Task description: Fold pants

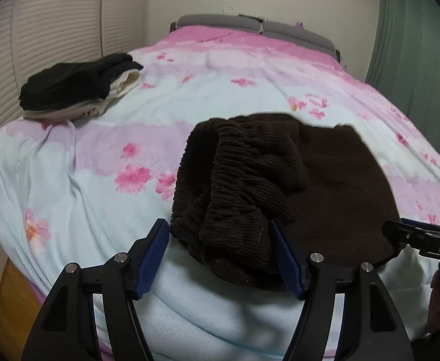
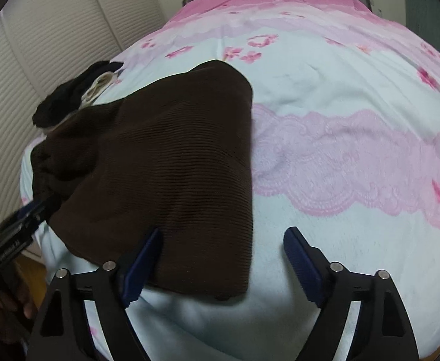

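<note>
Brown pants [image 2: 165, 162] folded on the bed [image 1: 220, 96], near its front edge. Left gripper [image 1: 220, 255] wide open around the bunched waistband end, holding nothing. Right gripper [image 2: 223, 258] wide open too, at the pants' other end. Dark clothes pile [image 1: 78, 87] far back left.

My left wrist camera looks low and close along my fingers up the bed [image 1: 69, 180] toward the headboard [image 1: 220, 19]. My right one faces likewise from further right. Both share the brown pants [image 1: 325, 180] and the dark clothes pile [image 1: 69, 90].
</note>
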`<state>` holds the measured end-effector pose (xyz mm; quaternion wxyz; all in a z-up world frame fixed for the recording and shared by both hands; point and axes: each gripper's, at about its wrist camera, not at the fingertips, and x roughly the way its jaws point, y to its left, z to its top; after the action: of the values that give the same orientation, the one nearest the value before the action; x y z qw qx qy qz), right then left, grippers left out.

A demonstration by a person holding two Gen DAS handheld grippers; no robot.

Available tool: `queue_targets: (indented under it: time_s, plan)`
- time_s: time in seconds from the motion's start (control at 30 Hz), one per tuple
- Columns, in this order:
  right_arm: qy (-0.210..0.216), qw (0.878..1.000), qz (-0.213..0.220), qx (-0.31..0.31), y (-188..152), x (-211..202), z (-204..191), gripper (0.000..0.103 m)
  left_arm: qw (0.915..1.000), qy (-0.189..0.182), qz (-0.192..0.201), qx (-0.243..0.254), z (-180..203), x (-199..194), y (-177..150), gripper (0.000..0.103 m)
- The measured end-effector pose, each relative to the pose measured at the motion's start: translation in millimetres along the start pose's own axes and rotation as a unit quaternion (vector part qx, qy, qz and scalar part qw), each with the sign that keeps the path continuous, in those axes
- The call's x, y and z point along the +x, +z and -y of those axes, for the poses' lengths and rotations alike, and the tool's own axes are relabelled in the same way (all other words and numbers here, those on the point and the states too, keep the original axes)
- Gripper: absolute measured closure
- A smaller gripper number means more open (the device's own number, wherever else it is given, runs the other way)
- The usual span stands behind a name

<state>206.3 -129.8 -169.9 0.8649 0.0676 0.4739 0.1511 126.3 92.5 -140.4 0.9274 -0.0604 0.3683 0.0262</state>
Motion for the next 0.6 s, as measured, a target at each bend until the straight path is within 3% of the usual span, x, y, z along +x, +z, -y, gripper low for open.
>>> queue_targets:
  time_s: [0.03, 0.07, 0.13, 0.37, 0.6]
  plan:
    - [0.000, 1.000, 0.004, 0.004, 0, -2, 0, 0.019, 1.0000, 0.000, 0.006, -0.007, 0, -3, 0, 0.027]
    - [0.002, 1.000, 0.011, 0.010, 1, -6, 1, 0.019, 0.9998, 0.000, 0.012, -0.018, -3, -5, 0, 0.012]
    - [0.012, 0.999, 0.022, 0.025, 0, -8, 4, 0.011, 0.9984, -0.011, 0.021, -0.051, -14, -5, -1, 0.001]
    - [0.098, 0.984, 0.024, 0.146, -17, 10, 32, 0.008, 0.9856, -0.066, 0.006, -0.156, -41, 18, -11, 0.000]
    - [0.147, 0.977, 0.033, 0.152, -17, 18, 21, 0.003, 0.9708, -0.110, 0.001, -0.213, -44, 40, -11, 0.000]
